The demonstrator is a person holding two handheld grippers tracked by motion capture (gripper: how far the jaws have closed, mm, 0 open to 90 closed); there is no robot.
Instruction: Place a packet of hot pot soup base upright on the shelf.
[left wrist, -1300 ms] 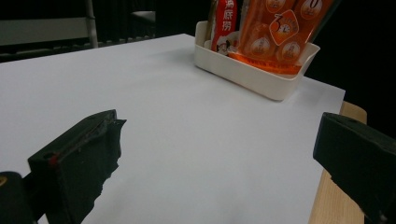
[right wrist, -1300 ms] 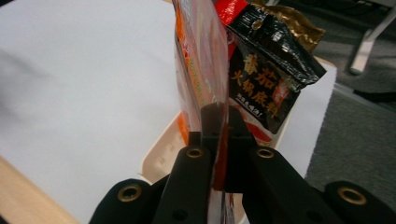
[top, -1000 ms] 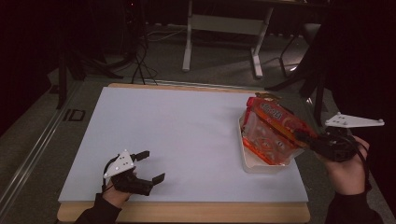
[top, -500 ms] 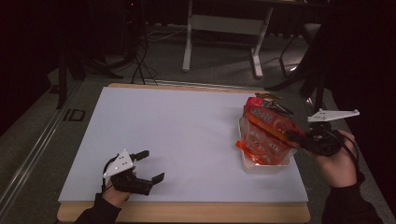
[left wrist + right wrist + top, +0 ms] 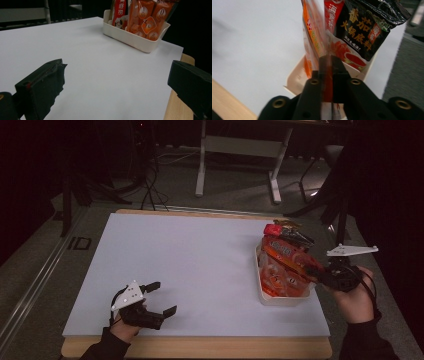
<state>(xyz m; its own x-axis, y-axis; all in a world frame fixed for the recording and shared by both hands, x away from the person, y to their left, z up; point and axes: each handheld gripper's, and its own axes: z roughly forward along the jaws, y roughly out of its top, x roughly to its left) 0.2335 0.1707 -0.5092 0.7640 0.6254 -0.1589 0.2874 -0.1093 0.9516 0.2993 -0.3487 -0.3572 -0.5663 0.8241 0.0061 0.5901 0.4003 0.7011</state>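
Note:
A cream bin stands at the table's right side with several snack packets upright in it. My right gripper is shut on the near edge of a clear-and-orange packet, and a person's hand holds the gripper just off the table's right edge. In the right gripper view the jaws pinch that orange packet over the bin, beside a black packet. My left gripper rests open near the front left edge, jaws wide apart over bare white surface, far from the bin.
A red packet and a black packet lean at the bin's far end. The white table top has a wooden front edge. Desk legs and cables stand on the dark floor beyond the table.
My right gripper has moved left toward the bin with the orange packet, which now leans further over the bin. The left gripper has stayed put.

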